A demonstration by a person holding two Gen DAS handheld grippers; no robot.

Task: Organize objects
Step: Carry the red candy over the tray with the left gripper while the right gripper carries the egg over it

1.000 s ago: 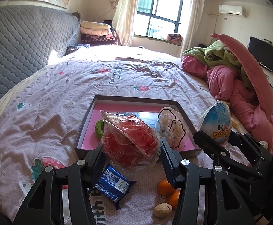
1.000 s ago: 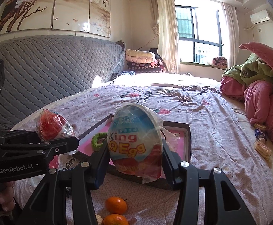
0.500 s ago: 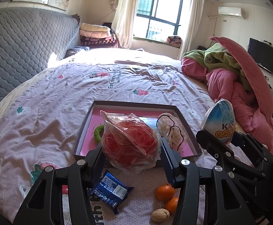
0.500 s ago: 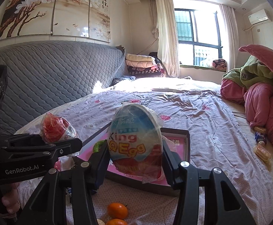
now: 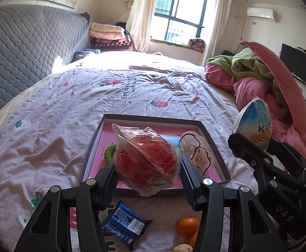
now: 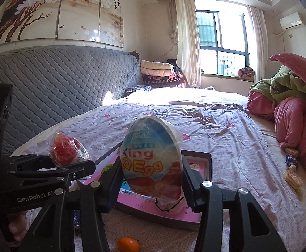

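My left gripper point(image 5: 146, 174) is shut on a clear bag of red bands point(image 5: 145, 160) and holds it above the near edge of a shallow pink-lined box point(image 5: 91, 149) on the bed. The bag also shows in the right wrist view point(image 6: 68, 152). My right gripper point(image 6: 151, 180) is shut on a blue and red King QQ Egg point(image 6: 151, 159), raised over the box point(image 6: 208, 163). The egg shows at the right of the left wrist view point(image 5: 255, 124). In the box lie a green ring point(image 5: 109, 152) and a pale bag with a black cord point(image 5: 197, 153).
On the bedsheet in front of the box lie a blue snack packet point(image 5: 124, 226), two small oranges point(image 5: 187, 225) and a walnut point(image 5: 182, 248). A pile of pink and green bedding point(image 5: 262, 82) fills the right side. Wrapped snacks point(image 6: 292, 177) lie beside it. A grey headboard point(image 6: 58, 90) stands on the left.
Both grippers have risen and pulled back a little with their loads. The box now sits lower and farther in both views.
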